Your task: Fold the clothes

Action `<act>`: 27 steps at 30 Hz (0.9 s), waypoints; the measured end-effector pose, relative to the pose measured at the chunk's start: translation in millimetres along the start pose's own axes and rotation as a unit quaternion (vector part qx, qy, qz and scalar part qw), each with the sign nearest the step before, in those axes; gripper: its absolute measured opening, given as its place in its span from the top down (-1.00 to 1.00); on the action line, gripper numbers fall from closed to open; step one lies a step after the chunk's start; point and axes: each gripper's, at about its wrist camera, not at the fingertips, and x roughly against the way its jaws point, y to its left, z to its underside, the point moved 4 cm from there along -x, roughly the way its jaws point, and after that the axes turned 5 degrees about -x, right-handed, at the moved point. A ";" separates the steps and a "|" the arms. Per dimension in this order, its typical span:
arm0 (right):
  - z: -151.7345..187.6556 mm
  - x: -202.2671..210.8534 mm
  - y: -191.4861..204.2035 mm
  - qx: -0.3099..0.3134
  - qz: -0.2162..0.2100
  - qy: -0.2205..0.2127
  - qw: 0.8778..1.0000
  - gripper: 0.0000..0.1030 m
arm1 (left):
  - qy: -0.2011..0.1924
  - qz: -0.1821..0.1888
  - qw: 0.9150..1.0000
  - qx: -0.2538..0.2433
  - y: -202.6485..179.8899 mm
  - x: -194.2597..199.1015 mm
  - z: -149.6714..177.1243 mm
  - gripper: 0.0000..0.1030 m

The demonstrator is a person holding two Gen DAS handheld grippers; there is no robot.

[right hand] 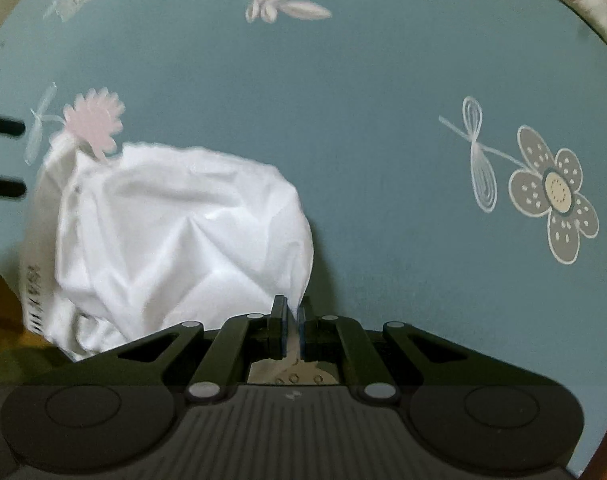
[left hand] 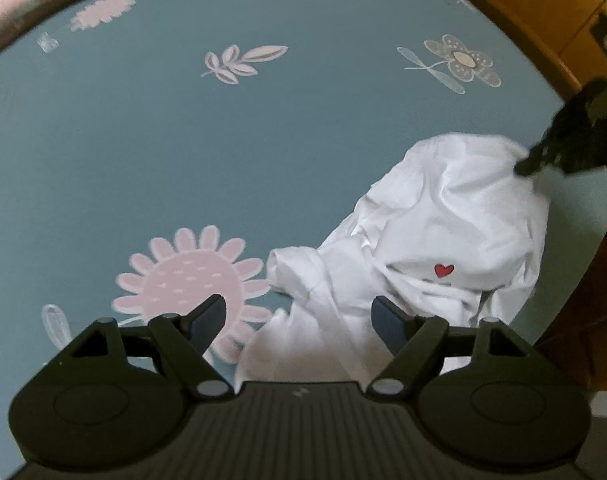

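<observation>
While jaws closed, pinched white garment (right hand: 175, 232) edge hidden.

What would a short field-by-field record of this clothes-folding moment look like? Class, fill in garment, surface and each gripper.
garment: white garment, crumpled, small red heart print
surface: teal bedsheet with flower prints
left gripper: open, fingers apart over the garment's near edge
right gripper: shut, pinching a fold of the garment
fold state: not yet folded
</observation>
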 end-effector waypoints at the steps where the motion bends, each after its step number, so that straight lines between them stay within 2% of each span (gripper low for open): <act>1: 1.6 -6.4 1.9 0.001 0.005 0.004 1.000 0.88 | 0.002 0.012 1.000 0.006 2.5 -4.3 -2.2 -0.53; 5: 10.6 -17.4 3.7 -0.013 0.011 0.006 1.000 0.87 | 0.006 0.062 0.997 0.051 16.0 -16.6 -12.2 -0.53; 10: 19.2 -23.8 2.5 -0.035 0.005 0.002 0.999 0.83 | 0.026 0.137 0.978 0.152 38.0 -31.3 -19.2 -0.53; 15: 15.9 -17.5 -3.7 -0.042 0.004 -0.009 0.999 0.75 | 0.039 0.157 0.966 0.202 48.7 -42.1 -15.2 -0.54; 17: 13.2 -13.9 -6.0 -0.040 0.004 -0.014 0.999 0.71 | 0.056 0.179 0.954 0.233 52.3 -51.5 -11.7 -0.54; 21: 10.2 -8.9 -10.5 -0.037 0.004 -0.019 0.999 0.71 | 0.072 0.220 0.919 0.320 63.8 -67.8 -1.8 -0.50; 24: 7.3 -3.7 -14.7 -0.041 0.003 -0.026 0.999 0.69 | 0.063 0.242 0.906 0.341 67.0 -71.1 -0.3 -0.46; 25: 5.8 -2.3 -15.8 -0.045 0.003 -0.030 0.999 0.68 | 0.061 0.256 0.899 0.351 67.7 -73.4 0.6 -0.46; 27: 1.4 -5.7 -13.0 -0.051 0.000 -0.033 0.998 0.67 | 0.060 0.280 0.878 0.383 70.7 -82.2 2.9 -0.46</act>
